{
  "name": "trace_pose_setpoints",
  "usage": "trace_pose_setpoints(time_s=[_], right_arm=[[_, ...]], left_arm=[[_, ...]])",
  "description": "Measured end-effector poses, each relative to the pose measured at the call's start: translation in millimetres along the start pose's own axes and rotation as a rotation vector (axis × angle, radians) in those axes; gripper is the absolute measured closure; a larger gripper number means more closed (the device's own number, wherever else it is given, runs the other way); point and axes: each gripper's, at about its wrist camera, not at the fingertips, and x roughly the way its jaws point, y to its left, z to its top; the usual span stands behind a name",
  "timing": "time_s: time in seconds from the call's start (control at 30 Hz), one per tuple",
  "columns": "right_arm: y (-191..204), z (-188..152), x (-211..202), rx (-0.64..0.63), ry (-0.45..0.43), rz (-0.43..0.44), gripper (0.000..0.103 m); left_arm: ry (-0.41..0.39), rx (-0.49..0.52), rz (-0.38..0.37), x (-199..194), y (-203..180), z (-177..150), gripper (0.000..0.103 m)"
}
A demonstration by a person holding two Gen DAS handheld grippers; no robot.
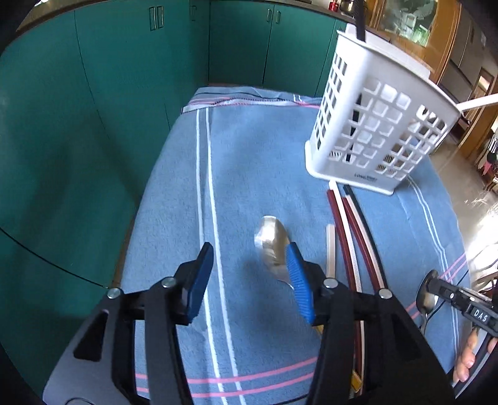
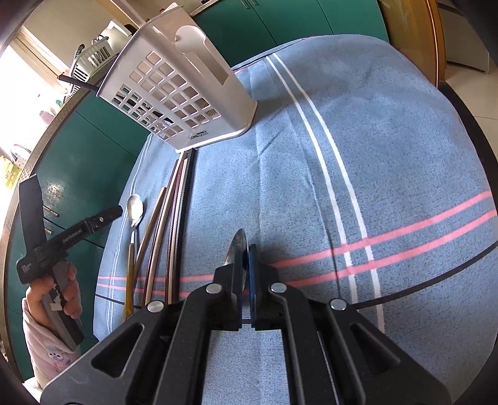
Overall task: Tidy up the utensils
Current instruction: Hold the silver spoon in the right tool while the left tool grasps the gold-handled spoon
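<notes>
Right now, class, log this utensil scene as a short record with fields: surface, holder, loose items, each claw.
Surface: blue striped cloth
Holder: white slotted basket, upright on the cloth, dark handle sticking out
Loose items: one spoon, chopsticks lying beside it
Left claw: open, empty, near the loose spoon
Right claw: shut on second spoon

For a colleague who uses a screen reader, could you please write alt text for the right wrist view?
The right gripper is shut on a metal spoon, held edge-on above a blue striped cloth. Ahead to the left stands a white utensil basket, with chopsticks and a second spoon lying before it; the left gripper shows at far left.
</notes>
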Motion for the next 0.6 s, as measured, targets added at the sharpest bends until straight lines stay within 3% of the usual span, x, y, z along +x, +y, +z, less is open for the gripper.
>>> trace_pose_setpoints(time_s=[0.2, 0.33, 0.6], right_arm=[[2.0, 1.3, -1.5, -0.017, 0.003, -0.011, 0.099], [-0.3, 5.9, -4.2, -0.024, -0.011, -0.016, 0.084], [-7.0, 13.6, 2.0, -0.044, 0.015, 0.010, 0.081]], left_arm=[[0.024, 0.003, -0.050, 12.2, 0.0, 7.0, 0.055], [0.039, 0.018, -0.071, 21.2, -5.7, 9.4, 0.055], [0.085, 0.008, -0.139, 35.9, -3.0, 11.2, 0.055]])
